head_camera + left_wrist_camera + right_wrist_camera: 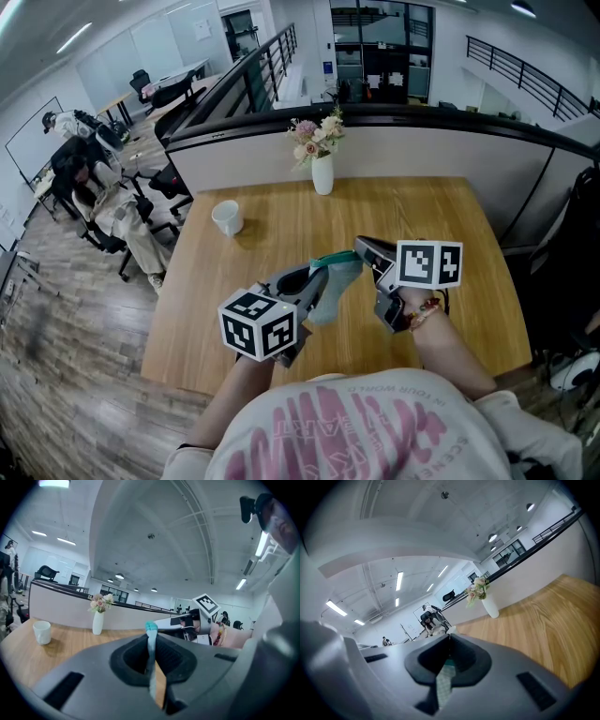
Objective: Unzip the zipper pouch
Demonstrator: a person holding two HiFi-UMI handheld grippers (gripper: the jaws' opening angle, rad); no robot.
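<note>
the left claw [151, 643] is pressed together on the teal edge of the zipper pouch [336, 281], and the right claw [449, 643] pinches a pale strip at its other end. the pouch hangs between them above the wooden counter [281, 211], with a white cup [226, 217] and a vase of flowers [322, 173] farther back.

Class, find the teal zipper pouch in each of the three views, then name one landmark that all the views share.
Head view: zipper pouch at centre, held above the wooden table.
Left gripper view: zipper pouch edge-on, low centre, pinched between the jaws.
Right gripper view: zipper pouch low centre, between closed jaws.
Shared landmark: white flower vase.
</note>
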